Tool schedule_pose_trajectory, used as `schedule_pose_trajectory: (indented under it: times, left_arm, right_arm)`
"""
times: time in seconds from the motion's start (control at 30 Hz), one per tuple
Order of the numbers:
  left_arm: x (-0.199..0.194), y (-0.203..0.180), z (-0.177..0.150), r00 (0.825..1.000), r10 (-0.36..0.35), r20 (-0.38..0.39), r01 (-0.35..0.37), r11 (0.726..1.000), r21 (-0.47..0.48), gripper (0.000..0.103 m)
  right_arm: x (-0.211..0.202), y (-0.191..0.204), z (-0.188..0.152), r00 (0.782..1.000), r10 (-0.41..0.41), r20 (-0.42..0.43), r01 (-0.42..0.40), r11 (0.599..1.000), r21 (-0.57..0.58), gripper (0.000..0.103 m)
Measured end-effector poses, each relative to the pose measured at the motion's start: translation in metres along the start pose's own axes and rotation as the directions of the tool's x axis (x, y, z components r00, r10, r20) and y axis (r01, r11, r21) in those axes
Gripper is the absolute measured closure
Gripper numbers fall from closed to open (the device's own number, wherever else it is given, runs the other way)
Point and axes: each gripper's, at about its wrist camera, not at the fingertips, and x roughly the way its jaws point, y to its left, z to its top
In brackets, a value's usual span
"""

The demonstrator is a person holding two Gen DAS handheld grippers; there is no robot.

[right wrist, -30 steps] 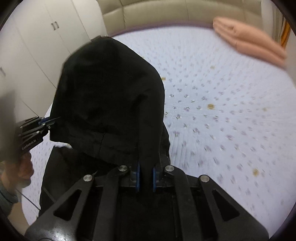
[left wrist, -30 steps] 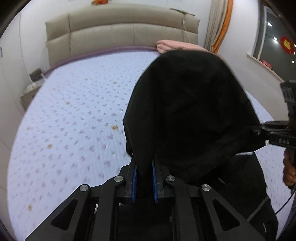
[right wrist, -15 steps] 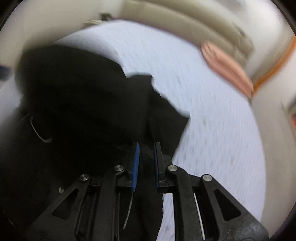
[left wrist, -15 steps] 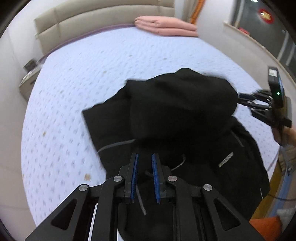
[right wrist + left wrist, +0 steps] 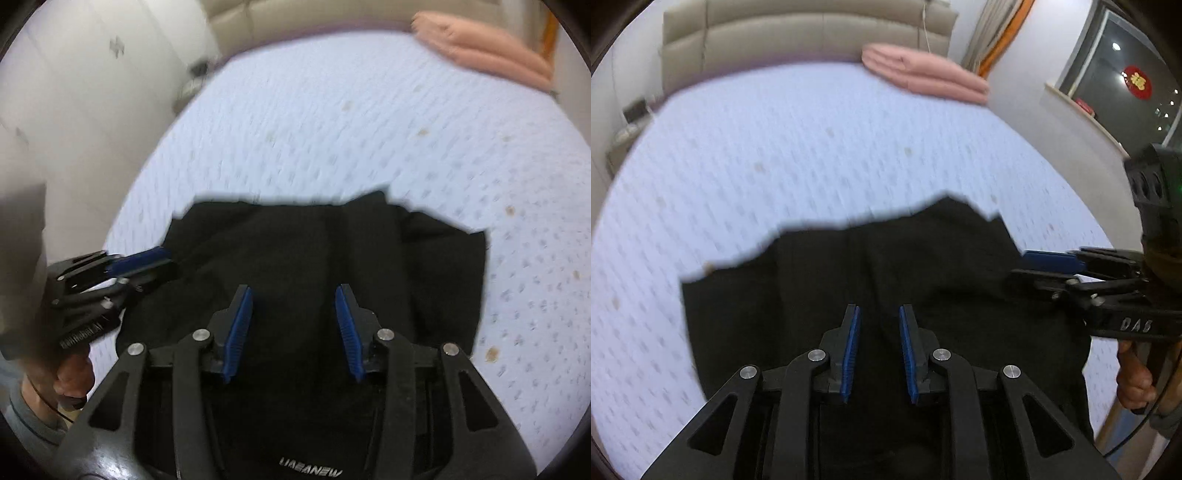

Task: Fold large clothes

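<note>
A black garment [image 5: 923, 266] lies folded flat on the pale dotted bed sheet [image 5: 775, 147], its far edge ragged. My left gripper [image 5: 880, 310] hovers over its near part, its jaws opening with a narrow gap and no cloth pinched between the blue pads. In the right wrist view the same black garment [image 5: 314, 251] fills the middle, with white lettering on it at the near edge. My right gripper [image 5: 293, 290] is above it, jaws opening wide, with nothing pressed between them. Each view shows the other gripper at the garment's side edge: the right gripper [image 5: 1034, 264] and the left gripper [image 5: 162, 260].
A folded pink blanket [image 5: 923, 75] lies at the head of the bed, below a beige padded headboard [image 5: 812, 33]. White wardrobe doors [image 5: 74, 92] stand along the left side. A nightstand [image 5: 628, 129] is at the far left, a dark window [image 5: 1126, 85] at the right.
A second ago both grippers were shut on the black garment and held it up. It has come down flat onto the bed, and both pairs of jaws have parted and let it go.
</note>
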Motion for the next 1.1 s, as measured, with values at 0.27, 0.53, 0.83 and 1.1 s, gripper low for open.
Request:
schedule_pose_trajectory:
  times: [0.27,0.53,0.83,1.1]
  left_arm:
    - [0.06,-0.008,-0.105,0.978,0.038,-0.206,-0.052,0.997,-0.061,0.079]
    - [0.048,-0.011,-0.097,0.984,0.048,-0.173,-0.07,0.99,-0.121,0.079]
    - [-0.01,-0.015,-0.093,0.99,0.136,-0.046,-0.143,0.969,-0.2,0.057]
    - [0.046,-0.007,-0.105,0.968,0.203,-0.148,-0.236,0.936,-0.261,0.054]
  right_arm:
    - [0.076,-0.01,-0.104,0.972,-0.025,-0.236,0.019,0.999,-0.028,0.06]
    - [0.055,-0.022,-0.084,0.967,0.041,-0.253,-0.035,0.999,0.029,0.059]
    - [0.035,-0.058,-0.032,0.993,-0.013,-0.116,0.02,0.998,0.057,0.058]
    - [0.079,-0.077,-0.044,0.987,-0.005,-0.158,0.015,0.998,0.061,0.062]
